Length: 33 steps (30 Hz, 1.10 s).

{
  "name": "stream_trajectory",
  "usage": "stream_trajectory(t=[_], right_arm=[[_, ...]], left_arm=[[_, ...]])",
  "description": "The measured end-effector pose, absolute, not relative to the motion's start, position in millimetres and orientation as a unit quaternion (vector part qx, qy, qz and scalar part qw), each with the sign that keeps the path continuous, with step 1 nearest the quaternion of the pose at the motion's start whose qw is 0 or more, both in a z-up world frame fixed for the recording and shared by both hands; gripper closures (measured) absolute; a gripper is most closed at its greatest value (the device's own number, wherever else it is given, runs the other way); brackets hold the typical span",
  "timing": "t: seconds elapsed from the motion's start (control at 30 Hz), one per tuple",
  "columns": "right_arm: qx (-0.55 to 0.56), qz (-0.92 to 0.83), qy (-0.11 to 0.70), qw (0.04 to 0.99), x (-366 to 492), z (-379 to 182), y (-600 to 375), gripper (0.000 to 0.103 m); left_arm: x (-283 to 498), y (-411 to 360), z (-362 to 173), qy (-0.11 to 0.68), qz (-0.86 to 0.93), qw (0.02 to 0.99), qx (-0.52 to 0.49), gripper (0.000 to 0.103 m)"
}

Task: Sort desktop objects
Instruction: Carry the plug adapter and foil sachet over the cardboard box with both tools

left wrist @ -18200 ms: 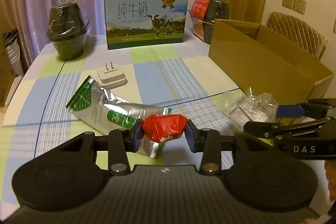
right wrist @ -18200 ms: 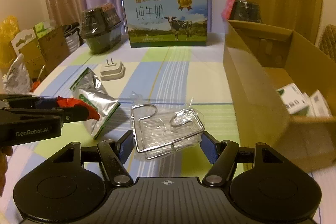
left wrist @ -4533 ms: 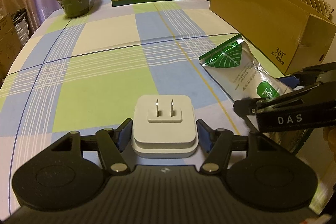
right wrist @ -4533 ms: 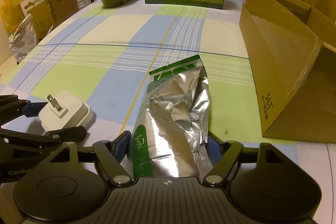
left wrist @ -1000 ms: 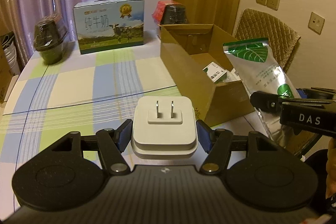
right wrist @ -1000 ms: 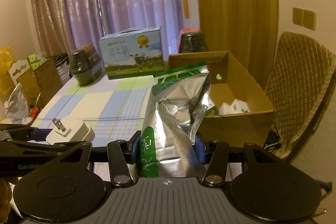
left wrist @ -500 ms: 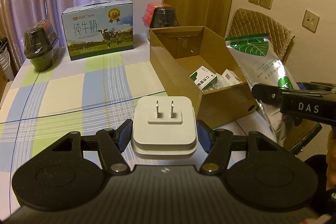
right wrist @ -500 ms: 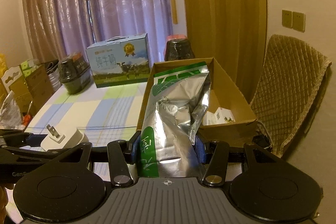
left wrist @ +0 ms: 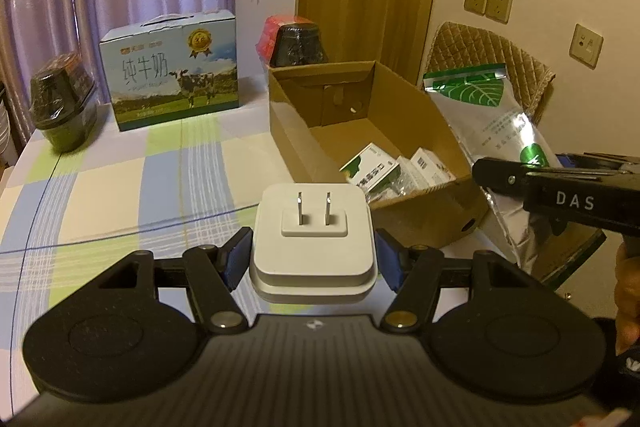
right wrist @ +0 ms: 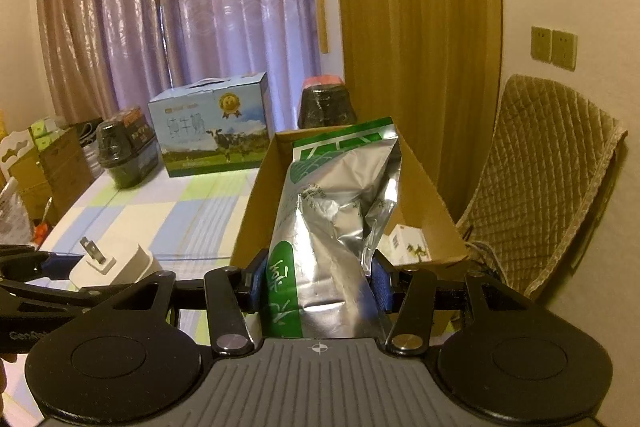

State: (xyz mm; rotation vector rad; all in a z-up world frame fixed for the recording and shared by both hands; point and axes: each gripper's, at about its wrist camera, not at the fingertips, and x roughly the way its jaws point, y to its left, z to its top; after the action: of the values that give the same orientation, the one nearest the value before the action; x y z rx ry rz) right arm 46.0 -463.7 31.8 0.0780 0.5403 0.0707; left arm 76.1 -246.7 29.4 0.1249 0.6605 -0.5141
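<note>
My left gripper (left wrist: 314, 255) is shut on a white plug adapter (left wrist: 313, 235), prongs up, held above the table in front of the open cardboard box (left wrist: 300, 131). The adapter (right wrist: 114, 263) also shows at the lower left of the right wrist view. My right gripper (right wrist: 316, 283) is shut on a silver and green foil pouch (right wrist: 336, 227), held upright over the near end of the box (right wrist: 250, 211). In the left wrist view the pouch (left wrist: 492, 131) hangs at the box's right side. Small white and green cartons (left wrist: 374, 171) lie inside the box.
A blue milk carton case (left wrist: 172, 69) stands at the back of the checked tablecloth (left wrist: 120, 187). Dark wrapped tubs sit at the far left (left wrist: 64, 107) and behind the box (left wrist: 296, 45). A padded chair (right wrist: 548, 179) stands to the right, with stacked boxes (right wrist: 44, 163) left of the table.
Both grippers have moved closer to the cardboard box with their loads. The pouch now stands over the box's near end, and the adapter is nearer the box's front wall.
</note>
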Motion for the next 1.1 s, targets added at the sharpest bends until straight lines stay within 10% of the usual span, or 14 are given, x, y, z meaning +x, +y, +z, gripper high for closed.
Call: stream_trajectory(t=[1.1], right_arm=[[0.041,0.034,0.269,0.962,153,38,-519,0.055]], left_arm=[[172,-342,42,0.313,-0.294,0.902,0.054,0.043]])
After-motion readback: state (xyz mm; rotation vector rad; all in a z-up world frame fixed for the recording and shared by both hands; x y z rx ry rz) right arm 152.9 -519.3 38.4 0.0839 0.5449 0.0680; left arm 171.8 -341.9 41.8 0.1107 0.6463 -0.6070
